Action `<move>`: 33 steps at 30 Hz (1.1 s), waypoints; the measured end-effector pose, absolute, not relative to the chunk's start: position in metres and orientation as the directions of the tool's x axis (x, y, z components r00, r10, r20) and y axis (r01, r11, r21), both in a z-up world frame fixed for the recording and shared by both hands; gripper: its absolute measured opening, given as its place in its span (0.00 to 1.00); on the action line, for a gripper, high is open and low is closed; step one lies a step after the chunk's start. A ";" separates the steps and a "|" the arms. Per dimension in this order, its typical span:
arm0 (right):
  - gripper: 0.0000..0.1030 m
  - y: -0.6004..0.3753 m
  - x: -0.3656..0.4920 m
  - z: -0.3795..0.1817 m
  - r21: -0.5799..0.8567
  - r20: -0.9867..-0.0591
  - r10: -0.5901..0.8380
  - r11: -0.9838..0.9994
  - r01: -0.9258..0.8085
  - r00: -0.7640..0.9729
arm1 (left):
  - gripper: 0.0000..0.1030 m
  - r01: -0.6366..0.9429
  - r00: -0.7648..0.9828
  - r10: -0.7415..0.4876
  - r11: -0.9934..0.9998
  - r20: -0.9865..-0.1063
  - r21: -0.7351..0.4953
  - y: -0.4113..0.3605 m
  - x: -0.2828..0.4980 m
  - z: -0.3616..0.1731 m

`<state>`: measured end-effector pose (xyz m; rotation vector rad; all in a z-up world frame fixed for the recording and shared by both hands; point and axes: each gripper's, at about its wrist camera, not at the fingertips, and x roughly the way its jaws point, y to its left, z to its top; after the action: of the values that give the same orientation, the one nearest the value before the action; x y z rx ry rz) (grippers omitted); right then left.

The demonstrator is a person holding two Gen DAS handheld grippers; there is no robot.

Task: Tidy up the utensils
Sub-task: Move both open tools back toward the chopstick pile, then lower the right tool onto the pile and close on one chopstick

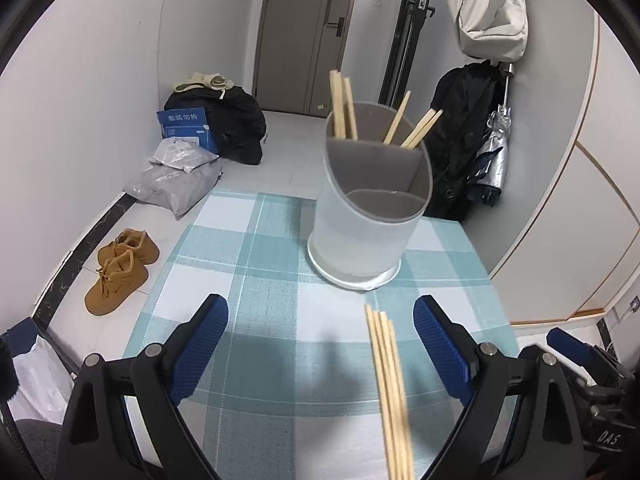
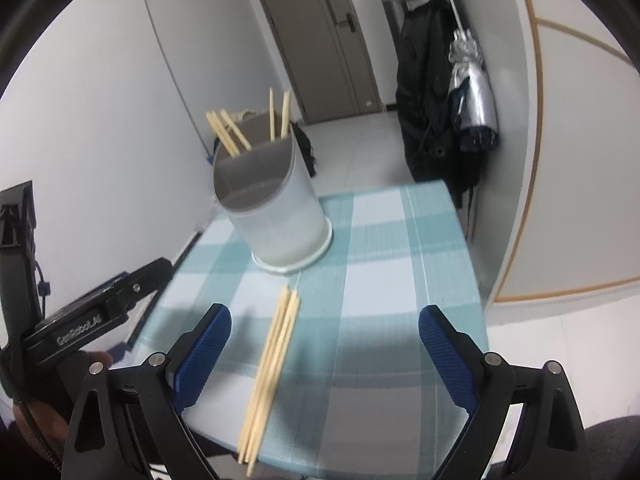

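Bamboo chopsticks wait between two open grippers

Bamboo chopsticks [image 2: 270,372] lie in a loose bundle on the checked tablecloth [image 2: 380,240], near the front edge and pointing roughly toward the utensil holder [image 2: 276,216]. That alignment probably suits a pick from either side, since the sticks run lengthwise between the jaws rather than across them.

Both tools hang just above the cloth, angled downward. The right gripper [image 2: 324,344] has its blue pads [image 2: 208,352] spread wide with the bundle lying between them, touching neither. The left gripper [image 1: 320,340] is equally wide apart; the same sticks [image 1: 388,380] sit nearer its right-hand pad, again without contact. Neither one holds anything.

The holder stands upright further back on the cloth, a frosted cylinder with a grey divider. Several chopsticks [image 1: 344,108] already lean in its rear compartments, while the nearest section looks empty (its floor is hidden from here). The job seems partly done, with this last bundle to go.

Loose sticks may scatter or roll if pinched unevenly, so a squeeze near the middle seems wisest
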<state>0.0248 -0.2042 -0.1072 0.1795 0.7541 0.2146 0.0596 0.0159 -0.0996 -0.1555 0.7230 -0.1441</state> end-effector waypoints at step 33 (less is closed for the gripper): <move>0.45 -0.121 0.094 -0.186 -0.056 -0.913 0.073 0.952 -0.302 0.400 | 0.88 -0.134 0.642 -0.184 0.929 -0.744 -0.345 0.085 0.098 -0.116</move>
<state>0.0942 -0.1214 -0.1865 -0.2265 1.1366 0.2400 0.0975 0.0850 -0.1155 -0.3907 0.8790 -0.0296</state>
